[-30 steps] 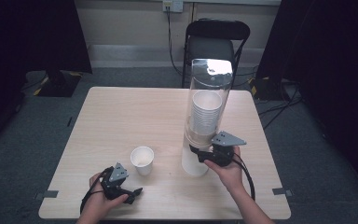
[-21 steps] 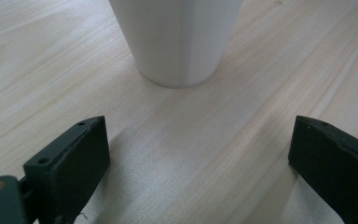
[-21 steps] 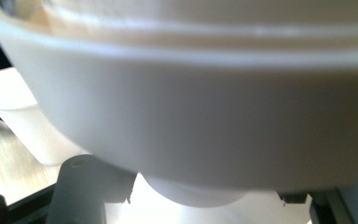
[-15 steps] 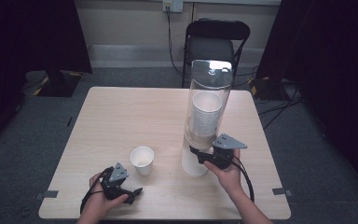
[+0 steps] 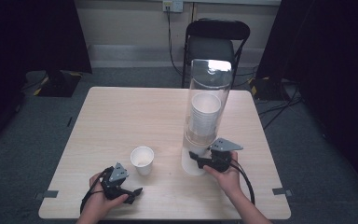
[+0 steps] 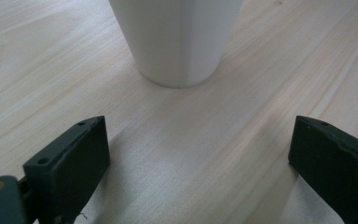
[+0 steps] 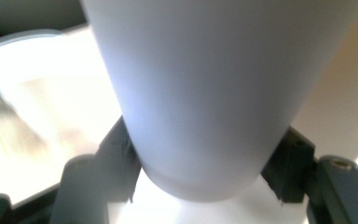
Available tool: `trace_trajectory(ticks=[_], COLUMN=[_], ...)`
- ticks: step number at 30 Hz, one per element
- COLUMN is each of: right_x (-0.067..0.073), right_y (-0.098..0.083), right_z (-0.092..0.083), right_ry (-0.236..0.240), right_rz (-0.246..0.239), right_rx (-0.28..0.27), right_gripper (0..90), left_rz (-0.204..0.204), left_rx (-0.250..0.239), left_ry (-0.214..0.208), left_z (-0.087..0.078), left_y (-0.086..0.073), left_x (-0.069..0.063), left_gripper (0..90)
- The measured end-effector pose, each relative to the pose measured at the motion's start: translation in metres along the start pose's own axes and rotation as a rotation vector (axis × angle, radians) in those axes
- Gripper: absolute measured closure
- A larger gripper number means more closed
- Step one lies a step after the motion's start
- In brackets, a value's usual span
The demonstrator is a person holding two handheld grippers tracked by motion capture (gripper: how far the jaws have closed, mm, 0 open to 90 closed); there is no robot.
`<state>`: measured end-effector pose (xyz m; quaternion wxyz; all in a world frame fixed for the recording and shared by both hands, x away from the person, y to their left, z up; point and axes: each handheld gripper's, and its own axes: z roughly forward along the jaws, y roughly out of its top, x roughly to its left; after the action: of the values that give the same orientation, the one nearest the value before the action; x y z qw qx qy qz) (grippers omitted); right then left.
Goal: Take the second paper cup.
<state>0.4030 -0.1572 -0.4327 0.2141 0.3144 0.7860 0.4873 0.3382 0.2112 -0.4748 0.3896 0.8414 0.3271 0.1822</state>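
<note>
White paper, the bottom cup (image 5: 193,161) under the clear dispenser (image 5: 207,105) sat clamped between our right gripper (image 5: 200,161) fingers, which had just closed and dropped lower than before. Our left gripper (image 5: 133,192) rested unmoved, fingers wide, near the lone cup (image 5: 142,160) on the table (image 5: 121,116).

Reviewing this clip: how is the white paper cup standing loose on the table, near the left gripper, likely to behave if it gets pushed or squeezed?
The paper cup looks thin-walled and empty, so it is probably very light and would slide or tip at a nudge. Its base is narrower than its rim, which likely makes it top-heavy. A firm squeeze from the open left gripper could dent it.
</note>
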Motion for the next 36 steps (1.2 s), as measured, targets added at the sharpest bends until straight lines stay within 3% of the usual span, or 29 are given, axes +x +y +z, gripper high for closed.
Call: trace_trajectory(ticks=[1,2,4,5,9,36], right_x=[-0.003,-0.004,-0.004,-0.002,-0.002,-0.003], right_y=[-0.013,-0.009,-0.003,-0.002,-0.002,-0.022], right_z=[0.004,0.001,-0.001,0.0,0.004,-0.006], right_ry=[-0.024,-0.007,-0.013,0.012,0.009,0.024], right_rz=[-0.04,-0.019,-0.021,-0.008,-0.038,-0.101], right_rx=[0.06,0.039,0.007,0.0,0.003,0.112], right_gripper=[37.3,37.1,37.0,37.0,36.8,36.6], left_rz=[0.001,0.001,-0.002,-0.002,-0.002,0.017], left_rx=[0.002,0.001,0.0,0.0,0.0,0.012], left_ry=[-0.001,-0.001,-0.001,-0.001,-0.001,-0.016], left_z=[0.0,0.0,0.001,0.001,0.001,0.003], left_y=[0.0,0.0,0.0,0.0,0.0,0.003], left_x=[0.0,0.0,0.0,0.0,0.0,0.0], left_gripper=[3.9,3.8,3.6,3.5,3.6,0.0])
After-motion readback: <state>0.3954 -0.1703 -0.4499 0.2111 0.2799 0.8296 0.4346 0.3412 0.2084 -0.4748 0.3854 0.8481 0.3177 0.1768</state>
